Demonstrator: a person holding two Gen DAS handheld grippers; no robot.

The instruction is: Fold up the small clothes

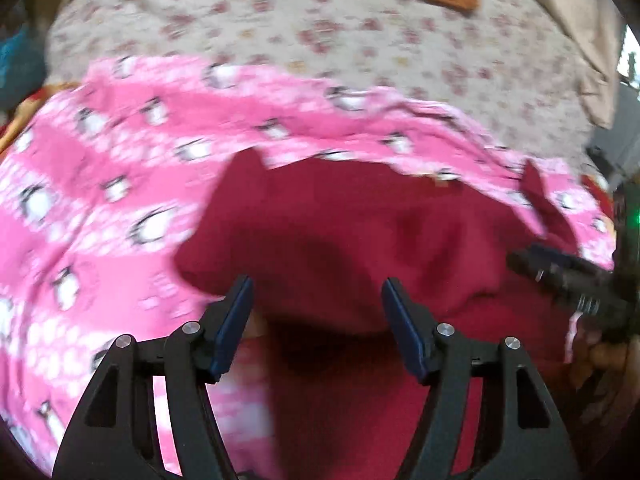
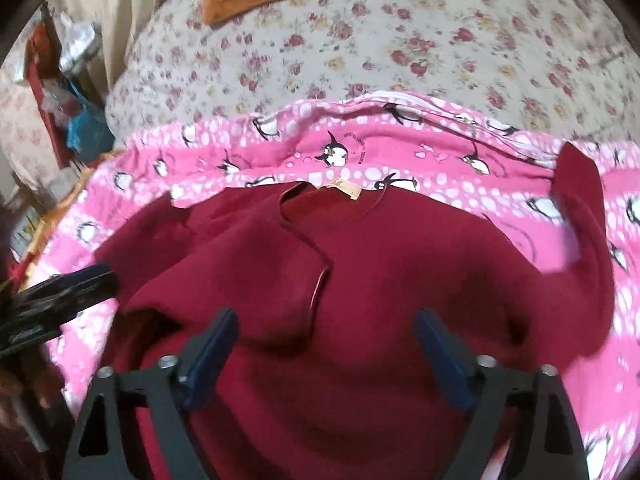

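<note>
Home bedroom; floral bedsheet, penguin blanket

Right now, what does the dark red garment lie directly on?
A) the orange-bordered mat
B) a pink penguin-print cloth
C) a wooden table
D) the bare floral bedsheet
B: the dark red garment lies spread on the pink penguin-print cloth, which borders it left, right and beyond; the floral bedsheet lies past that.
</note>
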